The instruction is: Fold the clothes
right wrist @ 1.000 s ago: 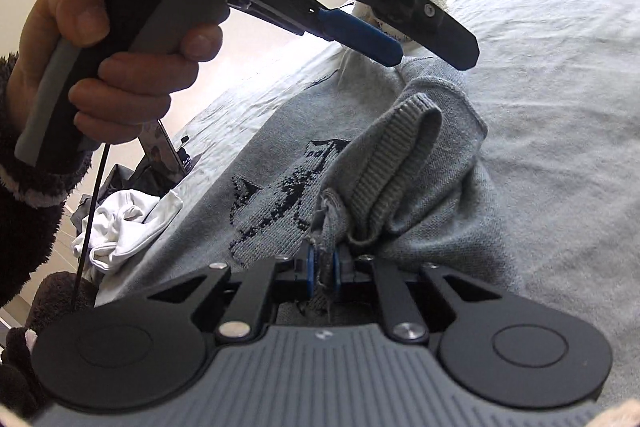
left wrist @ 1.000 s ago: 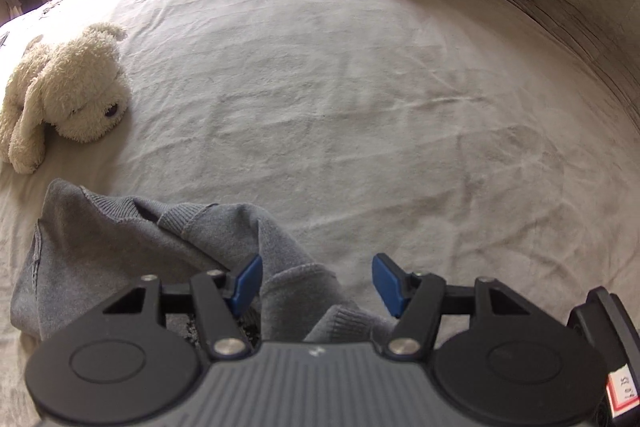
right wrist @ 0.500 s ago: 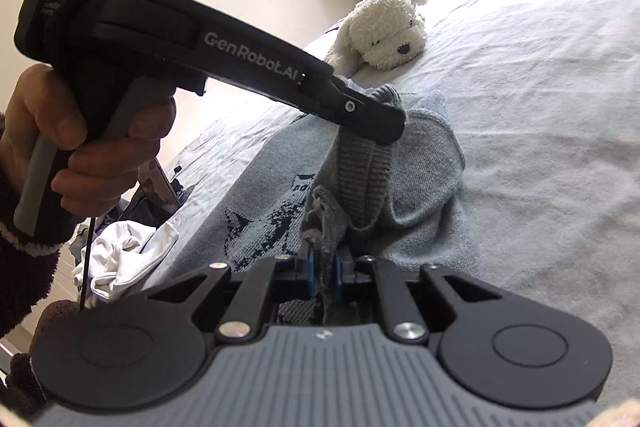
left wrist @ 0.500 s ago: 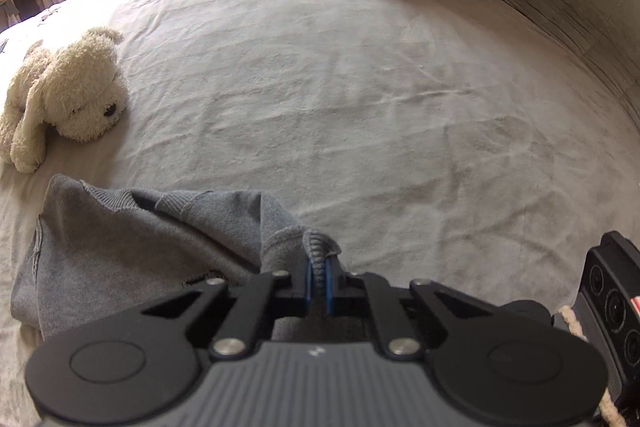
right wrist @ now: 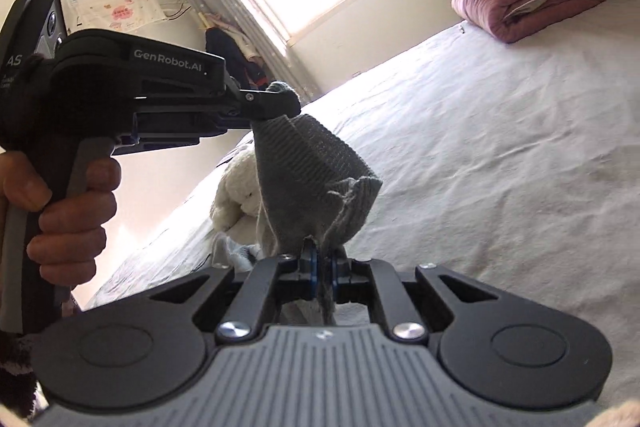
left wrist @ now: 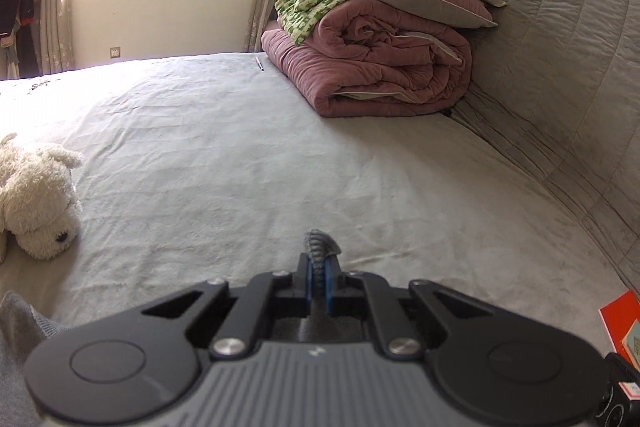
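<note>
A grey knit sweater (right wrist: pixel 316 171) hangs lifted above the bed, stretched between both grippers. My left gripper (left wrist: pixel 319 267) is shut on a ribbed edge of the sweater (left wrist: pixel 320 243), which pokes up between its blue pads. In the right wrist view the left gripper (right wrist: pixel 280 103) holds the upper end of the ribbed band. My right gripper (right wrist: pixel 323 263) is shut on the lower end of the same band. The rest of the sweater hangs below, mostly hidden.
The bed (left wrist: pixel 280 147) has a pale sheet. A white plush dog (left wrist: pixel 36 203) lies at the left. A folded maroon quilt (left wrist: pixel 380 67) with green bedding sits by the padded headboard (left wrist: pixel 560 87). A pen (left wrist: pixel 260 63) lies near the quilt.
My left gripper closed on the sweater's ribbed edge. Both grippers then rose with the sweater, lifting it off the bed; both views now tilt up towards the window.
</note>
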A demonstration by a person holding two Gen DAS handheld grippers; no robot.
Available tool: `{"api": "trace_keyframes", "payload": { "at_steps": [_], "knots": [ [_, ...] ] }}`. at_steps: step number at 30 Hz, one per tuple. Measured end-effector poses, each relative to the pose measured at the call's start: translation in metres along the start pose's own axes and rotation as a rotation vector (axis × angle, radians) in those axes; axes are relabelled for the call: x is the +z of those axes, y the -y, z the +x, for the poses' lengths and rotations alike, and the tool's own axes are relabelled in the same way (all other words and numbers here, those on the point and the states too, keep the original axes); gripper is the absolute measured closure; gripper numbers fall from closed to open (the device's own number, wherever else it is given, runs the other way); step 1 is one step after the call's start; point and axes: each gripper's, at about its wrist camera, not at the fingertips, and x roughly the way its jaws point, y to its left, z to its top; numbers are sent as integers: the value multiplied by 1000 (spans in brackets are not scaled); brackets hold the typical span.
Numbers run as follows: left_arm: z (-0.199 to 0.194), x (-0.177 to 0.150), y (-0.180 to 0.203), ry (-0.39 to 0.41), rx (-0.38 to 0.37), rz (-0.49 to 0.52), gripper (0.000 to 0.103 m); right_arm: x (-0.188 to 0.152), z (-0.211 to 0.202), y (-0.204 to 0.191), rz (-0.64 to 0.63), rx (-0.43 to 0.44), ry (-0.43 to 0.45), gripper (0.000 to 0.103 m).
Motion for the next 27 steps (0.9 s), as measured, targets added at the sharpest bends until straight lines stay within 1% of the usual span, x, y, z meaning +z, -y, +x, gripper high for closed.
{"api": "trace_keyframes", "payload": {
  "at_steps": [4, 7, 12, 14, 17, 21, 23, 26, 27],
  "knots": [
    [21, -3, 13, 12, -23, -30, 98, 0, -1, 17, 68, -142, 41, 95],
    [40, -8, 19, 26, -43, -62, 98, -6, 0, 29, 91, -242, 51, 96],
    [69, -20, 28, 38, -48, -90, 98, -16, 11, 44, 109, -334, 30, 96],
    [79, -26, 30, 38, -48, -95, 98, -19, 14, 49, 119, -354, 18, 96],
    [96, -34, 29, 40, -50, -110, 98, -21, 17, 60, 154, -355, 7, 96],
    [115, -43, 25, 43, -65, -139, 98, -20, 13, 63, 170, -350, 16, 96],
    [121, -48, 23, 61, -81, -151, 97, -21, 10, 62, 166, -351, 27, 96],
    [123, -54, 13, 75, -109, -189, 93, -19, 6, 63, 168, -368, 47, 96],
    [122, -56, 9, 77, -116, -204, 90, -19, 4, 63, 169, -379, 56, 96]
  ]
}}
